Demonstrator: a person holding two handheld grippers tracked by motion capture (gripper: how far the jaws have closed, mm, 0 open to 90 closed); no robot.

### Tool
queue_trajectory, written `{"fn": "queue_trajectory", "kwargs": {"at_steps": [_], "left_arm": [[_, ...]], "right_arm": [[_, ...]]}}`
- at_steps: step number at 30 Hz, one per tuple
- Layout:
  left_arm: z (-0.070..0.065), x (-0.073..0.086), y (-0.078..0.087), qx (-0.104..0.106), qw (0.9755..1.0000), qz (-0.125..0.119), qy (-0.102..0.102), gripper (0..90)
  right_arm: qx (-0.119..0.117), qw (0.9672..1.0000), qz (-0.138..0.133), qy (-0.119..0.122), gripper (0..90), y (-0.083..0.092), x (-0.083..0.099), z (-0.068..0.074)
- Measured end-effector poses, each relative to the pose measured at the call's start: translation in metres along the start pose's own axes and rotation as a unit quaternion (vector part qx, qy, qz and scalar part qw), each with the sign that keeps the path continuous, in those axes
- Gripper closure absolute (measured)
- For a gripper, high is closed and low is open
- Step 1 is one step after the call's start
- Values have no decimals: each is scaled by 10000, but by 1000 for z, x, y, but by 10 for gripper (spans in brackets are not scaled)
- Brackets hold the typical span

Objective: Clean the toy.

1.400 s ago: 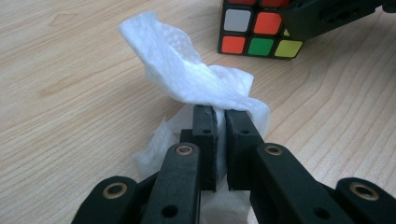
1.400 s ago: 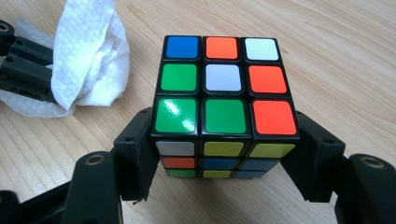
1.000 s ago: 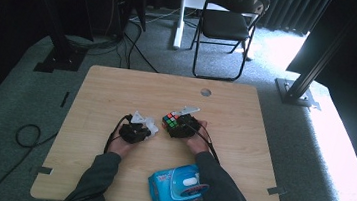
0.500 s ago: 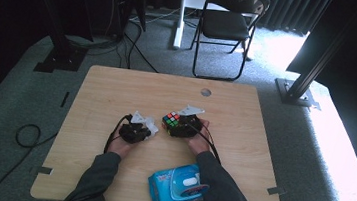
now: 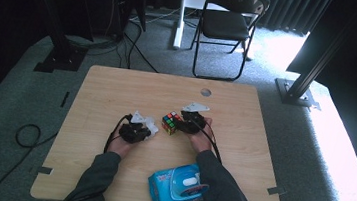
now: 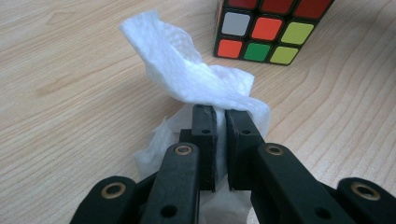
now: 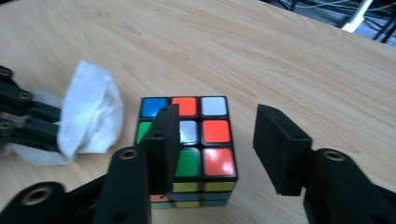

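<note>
**Cube between the right jaws, tissue pinched in the left**

While the puzzle cube (image 5: 170, 123) sits flat on the wooden bench (image 5: 117, 89), a little right of the bench's middle, the right gripper (image 5: 185, 125) stands around it from the person's right side. Seen in the right gripper view, the cube (image 7: 196, 140) shows a scrambled top of blue, orange, white, green and red stickers, with yellow along the near side. One black jaw lies over the cube's left part and the other stands off to the cube's right with a clear strip of bench between pad and cube. These jaws have just been closing, with the cube partly between them, yet they are not clamped on it (the right pad plainly stands free).

Just beside the cube, toward the person's left, a crumpled white tissue (image 6: 196, 79) is held by the left gripper (image 6: 220, 114). Its two jaws are drawn nearly together with the tissue caught between them, one flap rising toward the cube (image 6: 271, 28) and more paper bunched beneath the jaws. From the high view the left gripper (image 5: 149, 130) rests low on the bench with the tissue (image 5: 151, 125) white at its tip, near the cube but not touching it.

Nearer the person, between the two sleeves, a blue pack of wipes (image 5: 177, 187) lies at the bench's near edge. Beyond the far edge a black folding chair (image 5: 224, 25) stands on grey carpet.
</note>
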State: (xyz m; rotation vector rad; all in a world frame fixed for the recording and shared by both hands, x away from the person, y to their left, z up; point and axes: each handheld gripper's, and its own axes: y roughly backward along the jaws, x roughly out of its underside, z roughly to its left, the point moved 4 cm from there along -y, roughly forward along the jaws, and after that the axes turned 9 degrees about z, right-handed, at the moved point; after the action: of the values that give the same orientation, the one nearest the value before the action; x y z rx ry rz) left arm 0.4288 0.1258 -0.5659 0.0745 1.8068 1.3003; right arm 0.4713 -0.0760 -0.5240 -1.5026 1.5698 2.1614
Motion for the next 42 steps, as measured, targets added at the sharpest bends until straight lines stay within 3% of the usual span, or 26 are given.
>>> {"fn": "queue_trajectory", "kwargs": {"at_steps": [4, 15, 29, 42], "left_arm": [[0, 0, 0, -1, 10000, -1, -9, 838], [0, 0, 0, -7, 10000, -9, -5, 838], [0, 0, 0, 1, 10000, -28, 4, 837], [0, 0, 0, 7, 10000, -22, 1, 836]], "right_arm": [[47, 9997, 37, -251, 573, -1, 0, -7], [-89, 9989, 116, -451, 631, 0, 1, -7], [-201, 9967, 244, -750, 619, 4, 4, -8], [-230, 9956, 344, -843, 599, 7, 5, -7]]}}
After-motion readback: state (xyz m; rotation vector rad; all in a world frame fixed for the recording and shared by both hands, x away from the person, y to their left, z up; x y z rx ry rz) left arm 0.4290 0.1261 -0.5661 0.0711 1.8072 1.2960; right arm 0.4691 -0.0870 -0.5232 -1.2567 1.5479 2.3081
